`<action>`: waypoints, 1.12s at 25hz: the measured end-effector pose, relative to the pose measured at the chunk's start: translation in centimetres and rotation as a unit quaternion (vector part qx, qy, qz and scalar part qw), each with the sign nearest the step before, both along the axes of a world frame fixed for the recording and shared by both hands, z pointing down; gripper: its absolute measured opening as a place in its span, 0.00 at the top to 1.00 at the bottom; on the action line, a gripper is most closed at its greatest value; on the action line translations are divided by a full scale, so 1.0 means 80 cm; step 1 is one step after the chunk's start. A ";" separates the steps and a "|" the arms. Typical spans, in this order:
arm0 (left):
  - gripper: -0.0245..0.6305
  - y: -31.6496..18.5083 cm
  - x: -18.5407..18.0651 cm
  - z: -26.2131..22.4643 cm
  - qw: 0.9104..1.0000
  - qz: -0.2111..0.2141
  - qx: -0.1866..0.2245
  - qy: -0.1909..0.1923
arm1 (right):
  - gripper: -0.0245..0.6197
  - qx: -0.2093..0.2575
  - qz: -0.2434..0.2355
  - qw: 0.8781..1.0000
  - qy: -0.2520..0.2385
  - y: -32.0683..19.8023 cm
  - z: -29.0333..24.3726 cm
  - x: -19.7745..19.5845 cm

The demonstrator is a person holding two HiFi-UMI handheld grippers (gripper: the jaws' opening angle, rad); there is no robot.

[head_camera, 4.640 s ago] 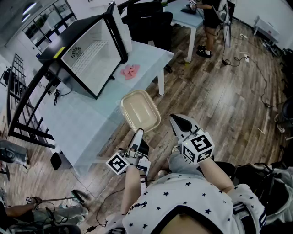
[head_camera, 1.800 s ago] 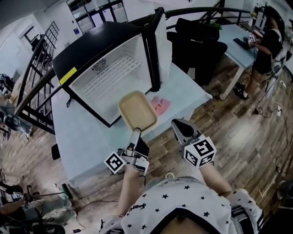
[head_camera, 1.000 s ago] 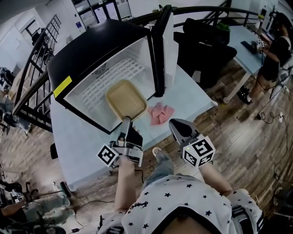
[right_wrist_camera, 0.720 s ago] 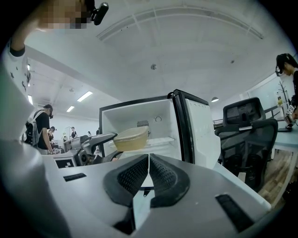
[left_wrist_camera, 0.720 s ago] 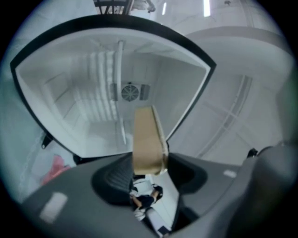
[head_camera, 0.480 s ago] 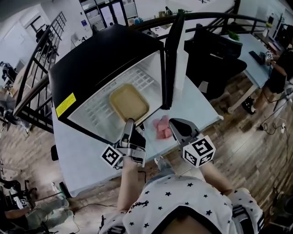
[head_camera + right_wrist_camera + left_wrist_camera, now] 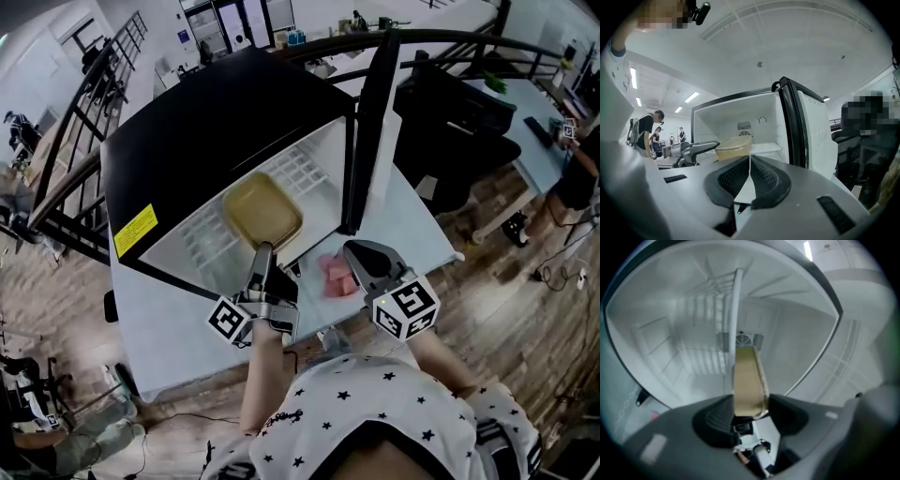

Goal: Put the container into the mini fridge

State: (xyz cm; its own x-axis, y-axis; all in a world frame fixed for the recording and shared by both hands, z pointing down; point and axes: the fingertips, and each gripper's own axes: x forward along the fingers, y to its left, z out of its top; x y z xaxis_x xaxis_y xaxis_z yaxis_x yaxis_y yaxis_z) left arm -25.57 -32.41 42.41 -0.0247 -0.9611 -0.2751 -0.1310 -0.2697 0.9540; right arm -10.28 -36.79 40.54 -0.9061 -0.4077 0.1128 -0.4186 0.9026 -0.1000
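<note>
Mini fridge (image 7: 216, 122) sits on a pale blue table (image 7: 159, 342). Black casing, white interior, yellow label (image 7: 135, 231) on the front edge. Door (image 7: 371, 131) is swung fully open on the right side of the head view.

Left gripper (image 7: 263, 251): jaws closed onto the near rim of the tan container (image 7: 262, 210). The left gripper view confirms this, with both pads pressed against the container (image 7: 749, 380) from either side at the gripper (image 7: 750, 412).

Container: shallow, rectangular, rounded corners. It reaches past the fridge's front opening into the white cavity, above the white wire shelf (image 7: 202, 246). Cannot tell whether its underside touches the shelf. From the right gripper view the container (image 7: 733, 147) sits in front of the round fan vent (image 7: 744, 126) on the back wall.

Right gripper (image 7: 361, 255): jaws shut together, nothing between them. The pads meet in a thin line in its own view (image 7: 750, 161). It hangs over the table's near edge, just outside the lower end of the open door.

A pink cloth (image 7: 336, 275) lies on the table between the two grippers, close to the right one.

The operator wears a star-print shirt (image 7: 375, 412). Other people (image 7: 645, 131) stand in the background, left in the right gripper view.
</note>
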 end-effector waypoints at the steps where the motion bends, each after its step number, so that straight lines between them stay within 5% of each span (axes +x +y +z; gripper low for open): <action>1: 0.61 -0.002 -0.002 0.000 1.000 -0.003 -0.001 -0.002 | 0.93 0.001 -0.002 1.000 -0.001 -0.004 -0.001 -0.002; 16: 0.61 -0.027 -0.050 -0.014 0.999 -0.044 -0.010 0.012 | 0.93 0.002 -0.051 0.999 -0.004 -0.024 -0.002 -0.058; 28: 0.60 -0.031 -0.050 -0.013 0.999 -0.029 -0.012 0.007 | 0.93 -0.007 -0.073 0.997 -0.004 -0.029 0.010 -0.077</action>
State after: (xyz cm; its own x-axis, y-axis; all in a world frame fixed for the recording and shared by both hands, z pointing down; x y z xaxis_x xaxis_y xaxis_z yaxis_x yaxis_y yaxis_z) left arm -29.58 -34.89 41.37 -0.0850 -0.9643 -0.2508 -0.1332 -0.2385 0.9620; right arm -16.46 -39.08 41.31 -0.9564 -0.2703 0.1106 -0.2825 0.9523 -0.1151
